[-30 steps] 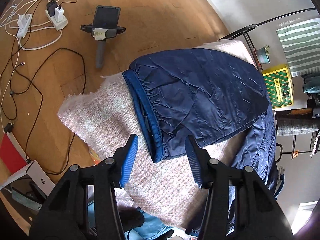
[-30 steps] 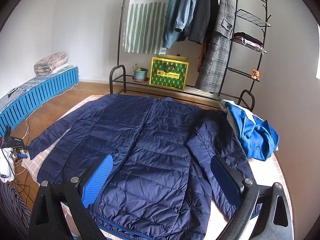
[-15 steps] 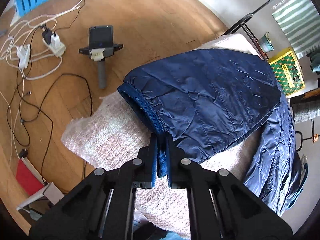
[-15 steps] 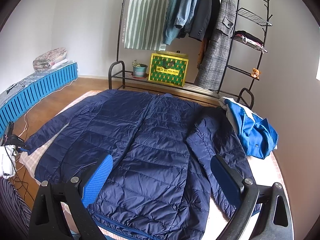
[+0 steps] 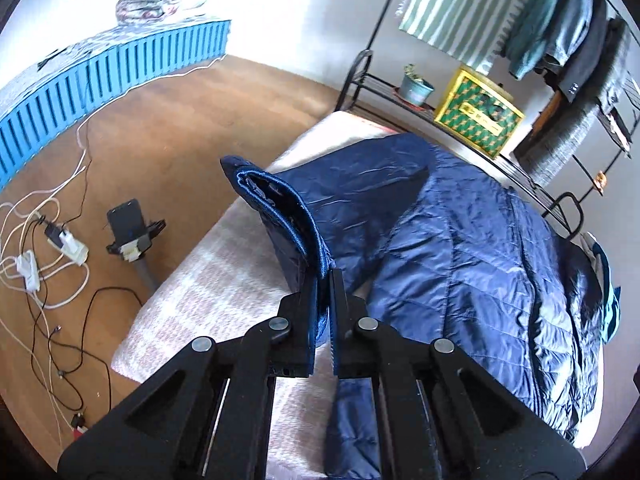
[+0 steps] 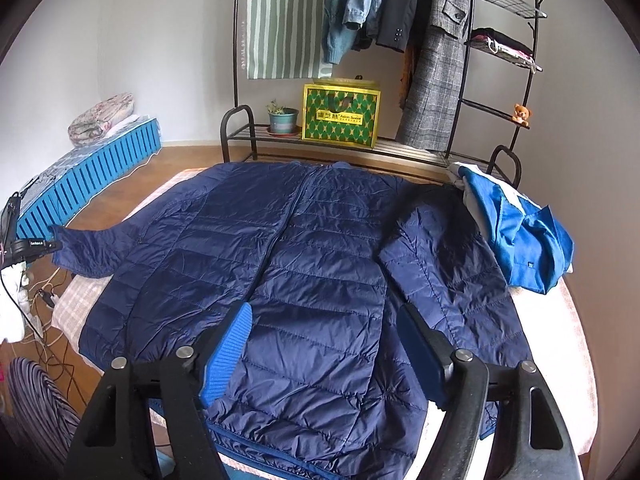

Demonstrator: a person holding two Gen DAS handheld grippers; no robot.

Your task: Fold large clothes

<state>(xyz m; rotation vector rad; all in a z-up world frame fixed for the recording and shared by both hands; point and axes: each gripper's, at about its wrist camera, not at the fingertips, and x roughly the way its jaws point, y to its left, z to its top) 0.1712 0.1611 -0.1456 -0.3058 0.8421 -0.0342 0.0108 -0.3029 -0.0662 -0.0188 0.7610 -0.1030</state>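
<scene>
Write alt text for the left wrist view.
The left hand-held gripper is shut on the cuff of a navy puffer jacket, holding that sleeve end raised above the pale blanket. Charger cables lie on the wooden floor.

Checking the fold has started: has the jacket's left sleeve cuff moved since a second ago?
Yes. The sleeve cuff, pinched in the left gripper, has lifted off the blanket it lay flat on.

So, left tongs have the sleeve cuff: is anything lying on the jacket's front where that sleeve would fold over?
Nothing visible. The jacket front lies bare; the blue garment sits off its far side. The right tongs, jaws closing with nothing pinched between them, hover over the hem, perhaps in the sleeve's path.
</scene>
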